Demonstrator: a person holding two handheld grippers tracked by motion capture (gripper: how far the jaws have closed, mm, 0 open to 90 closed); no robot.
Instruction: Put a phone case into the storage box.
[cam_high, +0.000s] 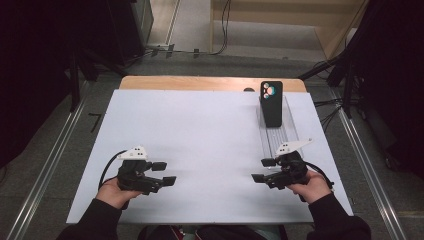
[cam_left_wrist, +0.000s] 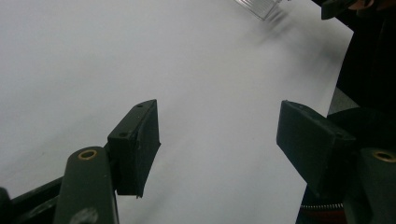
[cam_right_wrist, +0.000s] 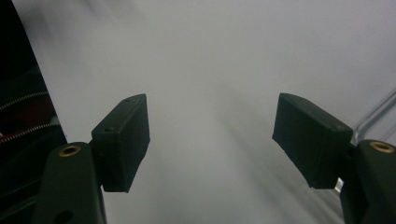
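A black phone (cam_high: 271, 102) with its camera cluster facing me leans upright on a clear plastic stand (cam_high: 280, 134) at the far right of the white table sheet (cam_high: 200, 135). My left gripper (cam_high: 165, 173) rests low at the near left, jaws pointing right, open and empty. My right gripper (cam_high: 264, 170) sits at the near right beside the stand's near end, jaws pointing left, open and empty. In the left gripper view my left gripper (cam_left_wrist: 217, 140) frames bare white sheet, with the stand's corner (cam_left_wrist: 259, 7) far off. The right gripper (cam_right_wrist: 212, 140) also frames bare sheet.
The white sheet covers a wooden table whose far edge (cam_high: 210, 82) shows as a tan strip. Metal rails (cam_high: 50, 165) run along both sides of the table on the grey floor. Cables (cam_high: 327, 107) lie on the floor at the right.
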